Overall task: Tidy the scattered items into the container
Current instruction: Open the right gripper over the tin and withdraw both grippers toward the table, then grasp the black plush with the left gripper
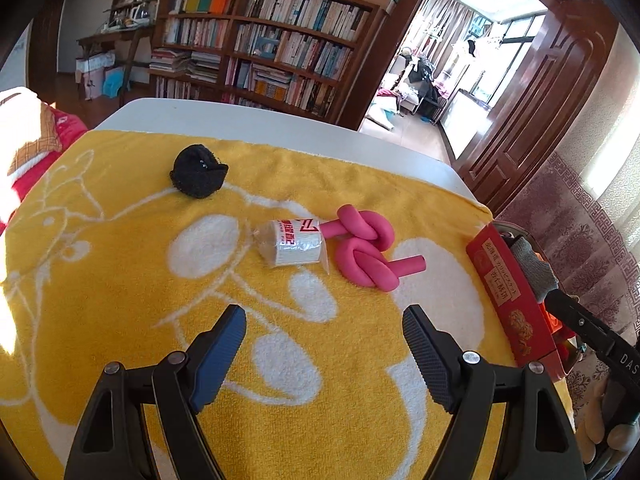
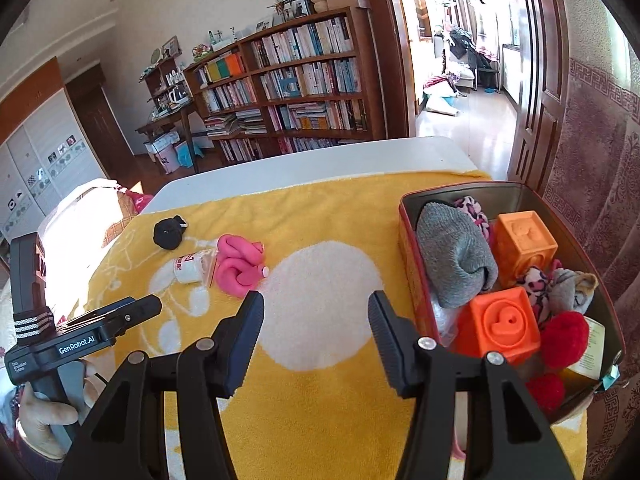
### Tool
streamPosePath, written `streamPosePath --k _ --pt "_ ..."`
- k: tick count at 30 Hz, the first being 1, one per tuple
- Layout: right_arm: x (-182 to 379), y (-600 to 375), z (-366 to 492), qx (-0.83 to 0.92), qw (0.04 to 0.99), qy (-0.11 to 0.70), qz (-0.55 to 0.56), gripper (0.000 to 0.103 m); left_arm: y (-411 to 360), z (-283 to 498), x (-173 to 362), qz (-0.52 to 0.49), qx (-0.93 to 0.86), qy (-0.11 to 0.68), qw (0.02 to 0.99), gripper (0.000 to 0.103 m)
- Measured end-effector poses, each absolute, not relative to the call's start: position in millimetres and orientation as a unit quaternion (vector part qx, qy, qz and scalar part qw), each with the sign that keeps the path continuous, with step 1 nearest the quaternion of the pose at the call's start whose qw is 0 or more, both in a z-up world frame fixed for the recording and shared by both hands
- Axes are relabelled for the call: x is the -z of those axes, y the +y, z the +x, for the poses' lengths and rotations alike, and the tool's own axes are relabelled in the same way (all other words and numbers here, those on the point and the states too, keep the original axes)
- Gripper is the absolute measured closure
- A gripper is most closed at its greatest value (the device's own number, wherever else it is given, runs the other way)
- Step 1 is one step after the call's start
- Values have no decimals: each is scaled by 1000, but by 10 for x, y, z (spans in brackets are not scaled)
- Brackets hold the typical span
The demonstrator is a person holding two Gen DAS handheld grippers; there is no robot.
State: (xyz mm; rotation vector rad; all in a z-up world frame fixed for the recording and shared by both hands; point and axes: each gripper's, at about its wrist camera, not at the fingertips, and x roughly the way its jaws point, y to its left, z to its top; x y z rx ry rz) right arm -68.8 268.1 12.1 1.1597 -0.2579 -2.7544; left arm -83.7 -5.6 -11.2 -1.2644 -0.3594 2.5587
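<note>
On the yellow towel [image 1: 120,280] lie a black knit ball [image 1: 198,176], a wrapped white roll with red print [image 1: 292,245] and a knotted pink foam tube [image 1: 366,246]. My left gripper [image 1: 324,344] is open and empty, just short of the roll and tube. The same black ball [image 2: 169,233], roll [image 2: 190,268] and pink tube [image 2: 238,266] show in the right wrist view. My right gripper [image 2: 316,332] is open and empty over the towel, left of the red box [image 2: 412,256], which holds a grey sock [image 2: 456,256], orange blocks [image 2: 500,324] and red pompoms [image 2: 564,338].
The red box [image 1: 512,292] stands at the towel's right edge. The white table [image 1: 240,120] ends beyond the towel. A bookshelf [image 1: 260,44] and a doorway lie behind. The left hand-held unit [image 2: 80,332] shows at left in the right wrist view.
</note>
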Motion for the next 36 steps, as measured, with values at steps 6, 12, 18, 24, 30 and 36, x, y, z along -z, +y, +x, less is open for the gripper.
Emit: streamPosePath --k 6,12,18,24,30,36 --pt "-80 2410 -920 909 87 -84 399 44 -250 -895 87 -430 -887 -120 121 21" --pt "-57 2193 -1116 905 97 -80 406 44 -433 -1117 20 -423 -895 -103 97 21" --pt "-5 2110 -1275 901 100 -81 415 44 -633 -1592 61 -426 -898 -92 67 21" --pt "41 2120 -1417 899 94 -85 420 44 -721 -2073 243 -444 -890 -95 47 21" --pt "114 2125 -1546 895 94 -89 427 44 -784 -2391 451 -458 -882 -109 32 21" --pt "178 2021 -1659 892 105 -79 432 44 -747 -2583 582 -469 -876 -105 27 21"
